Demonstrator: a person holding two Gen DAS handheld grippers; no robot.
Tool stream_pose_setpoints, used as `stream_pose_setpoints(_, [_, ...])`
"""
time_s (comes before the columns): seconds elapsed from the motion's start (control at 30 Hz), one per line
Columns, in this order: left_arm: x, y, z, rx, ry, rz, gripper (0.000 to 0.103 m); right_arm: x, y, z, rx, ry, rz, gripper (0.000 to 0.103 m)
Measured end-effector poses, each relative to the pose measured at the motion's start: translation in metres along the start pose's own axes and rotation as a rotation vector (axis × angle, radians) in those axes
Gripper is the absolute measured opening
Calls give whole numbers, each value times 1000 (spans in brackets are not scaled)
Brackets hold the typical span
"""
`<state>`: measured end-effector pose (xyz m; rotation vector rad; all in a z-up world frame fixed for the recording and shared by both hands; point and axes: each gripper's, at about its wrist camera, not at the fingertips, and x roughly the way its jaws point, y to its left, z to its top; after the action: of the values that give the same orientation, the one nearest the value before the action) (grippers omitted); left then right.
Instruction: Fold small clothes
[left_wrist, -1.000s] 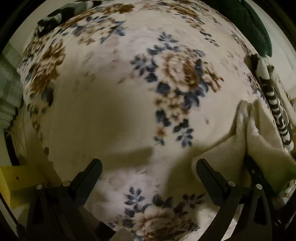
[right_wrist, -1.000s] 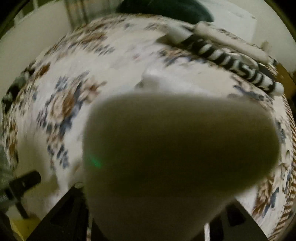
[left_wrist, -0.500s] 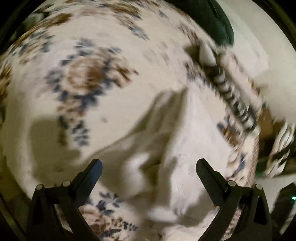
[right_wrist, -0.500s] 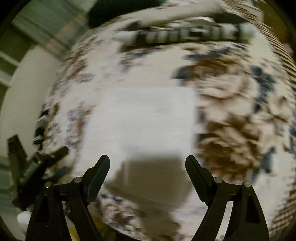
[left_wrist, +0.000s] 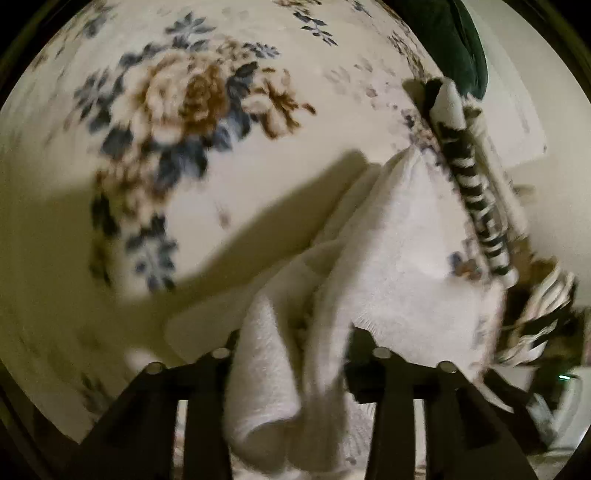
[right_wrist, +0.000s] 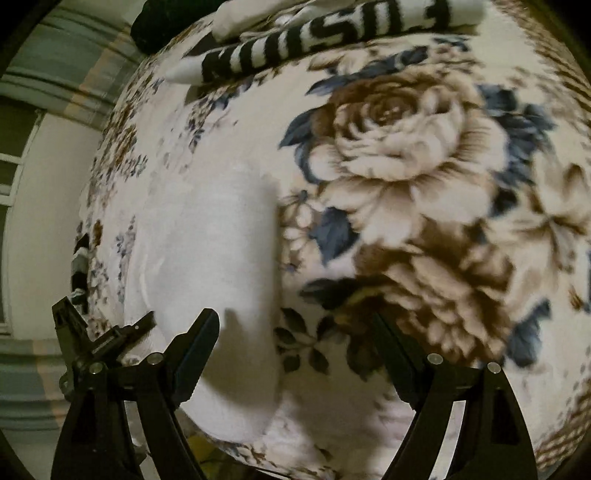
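A small white cloth (left_wrist: 391, 266) lies bunched on a floral blanket (left_wrist: 184, 110). My left gripper (left_wrist: 291, 350) is shut on a gathered fold of it, which hangs between the fingers. In the right wrist view the same cloth (right_wrist: 207, 236) lies flat to the left on the blanket (right_wrist: 406, 166). My right gripper (right_wrist: 295, 332) is open and empty, its left finger over the cloth's near edge. The left gripper (right_wrist: 107, 336) shows at the cloth's left edge.
A black-and-white striped garment (left_wrist: 476, 195) lies along the blanket's far side, also in the right wrist view (right_wrist: 321, 33). A dark green cushion (left_wrist: 450, 40) sits behind it. A pale wall (right_wrist: 44, 206) is at the left.
The right gripper let go of the white cloth and now stands open above it. The left gripper swung right to the cloth and closed on a fold of it.
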<state>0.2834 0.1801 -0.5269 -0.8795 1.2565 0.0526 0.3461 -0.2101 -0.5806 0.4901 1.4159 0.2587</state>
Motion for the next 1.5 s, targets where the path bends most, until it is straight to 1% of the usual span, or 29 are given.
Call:
stream_pose_setpoints(0.03, [-7, 3, -7, -46, -10, -43, 50, 8, -2, 7, -3, 30, 29, 91])
stream_pose_setpoints(0.07, [-14, 5, -15, -81, -30, -63, 69, 15, -5, 15, 5, 58, 67, 93])
stream_pose_setpoints(0.1, [-22, 7, -22, -107, -48, -61, 82, 19, -7, 18, 11, 72, 92, 95])
stream_pose_setpoints(0.13, [-31, 6, -29, -121, -67, -59, 82, 27, -12, 25, 23, 107, 132, 95])
stream_pose_setpoints(0.17, [-38, 4, -34, -115, -80, -50, 82, 31, -13, 28, 28, 124, 141, 95])
stream_pose_setpoints(0.23, [-47, -6, -33, -77, -93, 15, 82, 40, -17, 34, 30, 164, 180, 95])
stream_pose_setpoints(0.3, [-49, -21, -24, -10, -89, 18, 82, 45, -17, 35, 25, 186, 188, 95])
stream_pose_setpoints(0.37, [-45, -46, -8, 96, -99, 74, 82, 50, -15, 34, 22, 208, 218, 95])
stream_pose_setpoints(0.4, [-39, -53, 0, 137, -88, 75, 82, 53, -15, 31, 30, 218, 231, 95])
stream_pose_setpoints(0.47, [-13, -67, 20, 221, -29, 99, 83, 57, -16, 27, 45, 237, 254, 95])
stream_pose_setpoints(0.53, [27, -66, 37, 273, 88, 128, 83, 64, -16, 21, 67, 254, 286, 95])
stream_pose_setpoints(0.6, [57, -56, 42, 335, 179, 184, 83, 71, -17, 15, 90, 266, 303, 95])
stream_pose_setpoints(0.63, [68, -46, 42, 345, 217, 168, 85, 76, -17, 11, 99, 277, 310, 95])
stream_pose_setpoints(0.67, [72, -38, 41, 336, 235, 141, 88, 81, -17, 7, 101, 285, 309, 95])
stream_pose_setpoints(0.7, [75, -28, 42, 311, 254, 83, 90, 86, -15, 2, 105, 290, 313, 95])
stream_pose_setpoints(0.87, [87, -3, 52, 239, 300, -93, 95, 113, -18, -12, 176, 323, 377, 95])
stream_pose_setpoints(0.97, [80, 0, 58, 213, 329, -158, 95, 127, -19, -16, 234, 318, 418, 95])
stream_pose_setpoints(1.03, [59, 1, 59, 194, 337, -172, 95, 127, -17, -16, 254, 307, 413, 95])
stream_pose_setpoints(1.1, [28, -4, 53, 209, 305, -199, 95, 123, -13, -17, 261, 294, 399, 95])
stream_pose_setpoints(1.17, [8, -9, 43, 218, 312, -201, 95, 120, -12, -18, 263, 290, 382, 95])
stream_pose_setpoints(1.2, [6, -11, 40, 227, 315, -196, 95, 118, -11, -19, 267, 288, 368, 95])
stream_pose_setpoints(1.23, [7, -14, 33, 242, 329, -154, 95, 118, -9, -19, 268, 285, 361, 95])
stream_pose_setpoints(1.3, [19, -15, 22, 265, 338, -128, 95, 116, -6, -19, 264, 280, 347, 95])
stream_pose_setpoints(1.33, [31, -16, 14, 268, 341, -103, 94, 115, -4, -19, 261, 277, 338, 95])
stream_pose_setpoints(1.37, [39, -15, 10, 260, 345, -121, 83, 115, -1, -19, 262, 275, 335, 95])
stream_pose_setpoints(1.4, [45, -14, 2, 251, 354, -149, 61, 115, 1, -18, 263, 275, 332, 95])
stream_pose_setpoints(1.43, [51, -15, -4, 241, 369, -164, 52, 117, 4, -19, 266, 276, 325, 95])
stream_pose_setpoints(1.47, [51, -16, -7, 221, 365, -222, 39, 116, 6, -19, 269, 276, 323, 95])
stream_pose_setpoints(1.5, [45, -18, -8, 203, 356, -277, 35, 117, 9, -17, 269, 275, 323, 95])
